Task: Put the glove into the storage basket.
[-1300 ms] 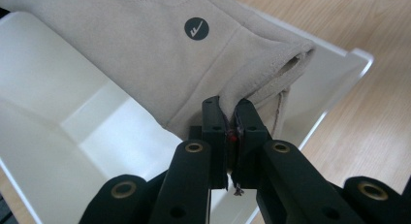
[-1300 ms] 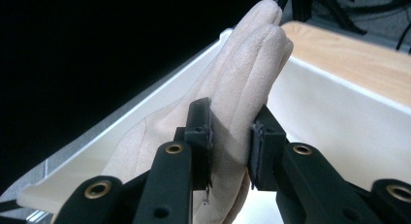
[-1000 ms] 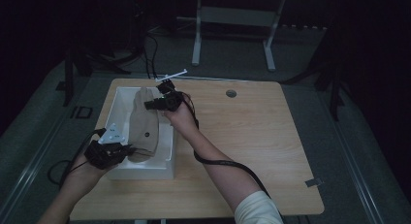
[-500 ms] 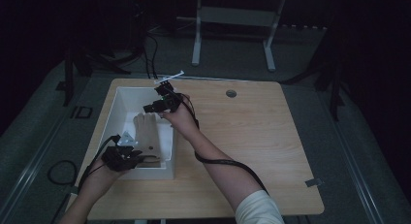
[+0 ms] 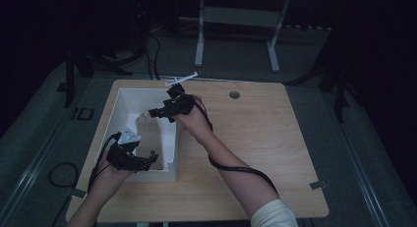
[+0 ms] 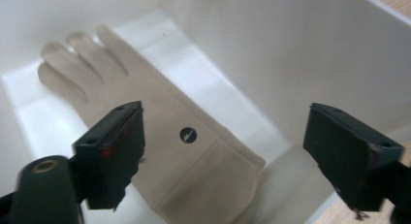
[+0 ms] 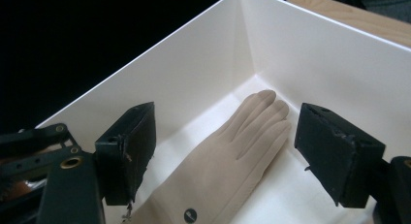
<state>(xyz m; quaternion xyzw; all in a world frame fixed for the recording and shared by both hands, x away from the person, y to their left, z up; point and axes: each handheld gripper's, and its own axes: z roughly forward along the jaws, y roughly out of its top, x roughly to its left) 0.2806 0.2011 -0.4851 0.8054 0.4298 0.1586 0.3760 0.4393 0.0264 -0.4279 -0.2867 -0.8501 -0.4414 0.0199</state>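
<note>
Glove (image 6: 160, 136) lies flat in box (image 7: 310, 54), beneath both wide-apart grippers.

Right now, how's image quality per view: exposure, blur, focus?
High view: dim and underexposed, room nearly black, glove barely readable in the white bin. Left gripper view: bright, glove sharp, near jaws soft. Right gripper view: evenly lit bin interior, black background outside, no glare.

High view overhead, facing forward-down; both tool-mounted views close inside the white box (image 5: 169, 153), sharing its glove (image 6: 160, 132).
</note>
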